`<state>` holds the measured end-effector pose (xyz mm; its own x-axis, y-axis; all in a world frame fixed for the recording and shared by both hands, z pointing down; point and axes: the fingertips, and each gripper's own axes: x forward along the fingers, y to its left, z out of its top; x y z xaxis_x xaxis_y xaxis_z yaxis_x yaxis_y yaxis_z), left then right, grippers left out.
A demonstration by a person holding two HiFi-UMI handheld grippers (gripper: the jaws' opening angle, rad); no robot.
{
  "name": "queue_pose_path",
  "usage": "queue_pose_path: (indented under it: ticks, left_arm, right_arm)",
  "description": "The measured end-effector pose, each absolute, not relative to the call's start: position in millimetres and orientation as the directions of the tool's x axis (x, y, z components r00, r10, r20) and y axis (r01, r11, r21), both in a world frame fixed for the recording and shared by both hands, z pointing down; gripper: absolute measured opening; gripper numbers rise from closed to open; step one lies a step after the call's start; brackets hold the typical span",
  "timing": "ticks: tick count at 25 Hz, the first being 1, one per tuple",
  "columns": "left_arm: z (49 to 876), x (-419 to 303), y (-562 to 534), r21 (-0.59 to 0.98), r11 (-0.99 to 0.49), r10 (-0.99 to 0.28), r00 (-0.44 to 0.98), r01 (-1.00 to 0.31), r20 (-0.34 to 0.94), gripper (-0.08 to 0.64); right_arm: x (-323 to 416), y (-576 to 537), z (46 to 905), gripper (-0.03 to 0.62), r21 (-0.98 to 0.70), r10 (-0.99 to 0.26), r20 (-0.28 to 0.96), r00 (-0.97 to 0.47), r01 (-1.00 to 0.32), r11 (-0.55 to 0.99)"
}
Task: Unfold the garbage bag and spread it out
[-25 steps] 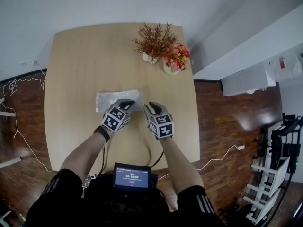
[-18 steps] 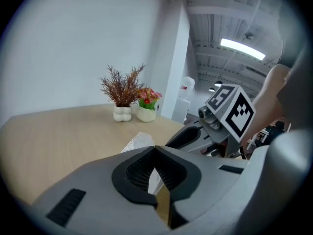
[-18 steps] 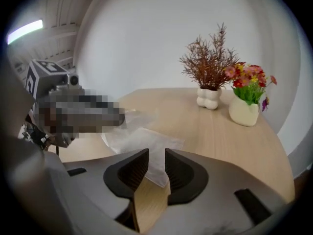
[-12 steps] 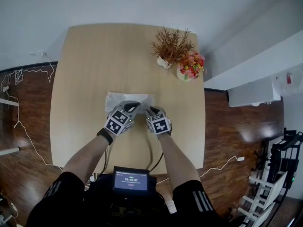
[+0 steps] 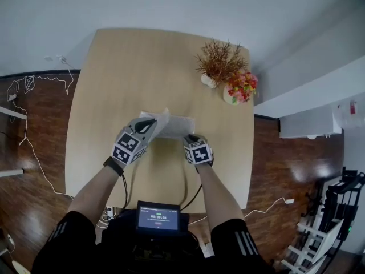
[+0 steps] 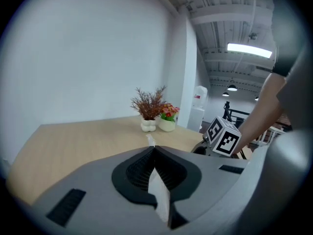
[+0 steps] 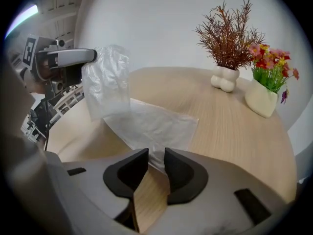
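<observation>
Just peeled the top flap of the garbage bag (image 5: 178, 125) up off the table (image 5: 108, 73) with my left gripper (image 5: 149, 121), its fingers clamped on the plastic, so the unfolding's started. The rest still lies flat. My right gripper (image 5: 190, 137) is at the near edge, fingers narrowly apart, not pinching. The dried plant (image 5: 219, 64) and flowers (image 5: 242, 86) are well clear.

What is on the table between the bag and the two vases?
Nothing: bare table runs from the bag to the twig vase and flower vase, clearest in the right gripper view.
</observation>
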<state>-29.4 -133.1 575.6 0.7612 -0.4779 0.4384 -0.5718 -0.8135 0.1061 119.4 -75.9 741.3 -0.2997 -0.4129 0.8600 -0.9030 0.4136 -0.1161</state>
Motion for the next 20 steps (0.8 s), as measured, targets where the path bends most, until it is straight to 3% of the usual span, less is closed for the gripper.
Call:
queue_pose_path:
  ticks: [7,20]
  left_arm:
    - [582.5,-118.3,-154.8,0.069,-0.704,-0.594,0.639,-0.707,0.489,0.000]
    - [620.8,-254.6,-178.1,-0.084,-0.549,-0.686,0.391,-0.832,0.613,0.000]
  right_arm:
    - [118.7,-77.1,740.7,0.127,-0.114,-0.414,0.861,-0.295,-0.906,0.408]
    - [121.6,-75.9,743.0,0.127,-0.094,-0.413,0.871,-0.267,-0.914,0.394]
